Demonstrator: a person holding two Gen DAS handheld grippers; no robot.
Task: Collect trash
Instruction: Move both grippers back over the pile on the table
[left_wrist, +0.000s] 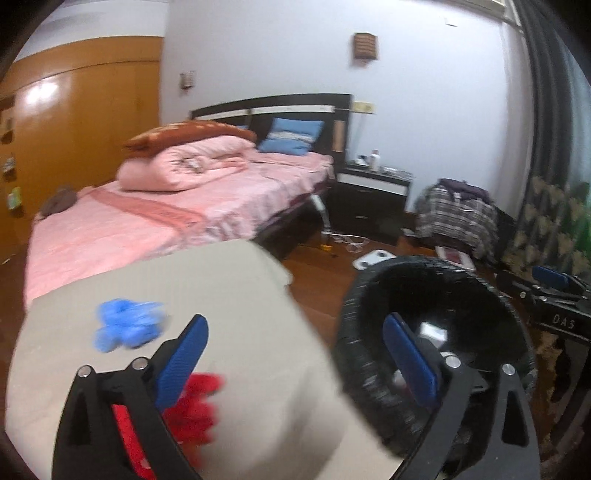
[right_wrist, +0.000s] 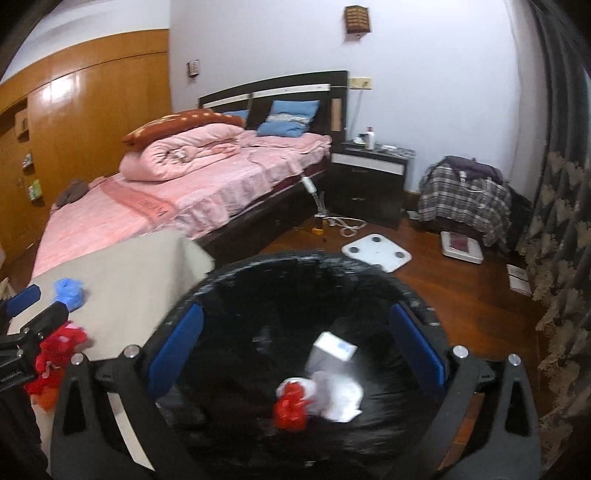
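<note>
The bin (right_wrist: 295, 332), lined in black, stands just beside the table (left_wrist: 229, 295), presumably so that trash travels a short way; several pieces (right_wrist: 317, 398) already lie on its floor. The right gripper (right_wrist: 295, 354) hangs over the bin mouth, fingers wide, nothing between them. The left gripper (left_wrist: 295, 362) straddles table edge and bin rim, fingers wide and empty. The red scrap (left_wrist: 195, 402) lies on the table just beside its left finger; the blue scrap (left_wrist: 127, 325) lies farther out, left of that finger.

Dim indoor light, glare on the wardrobe (right_wrist: 92, 110), blurred foreground, fisheye-bent dark edges.
</note>
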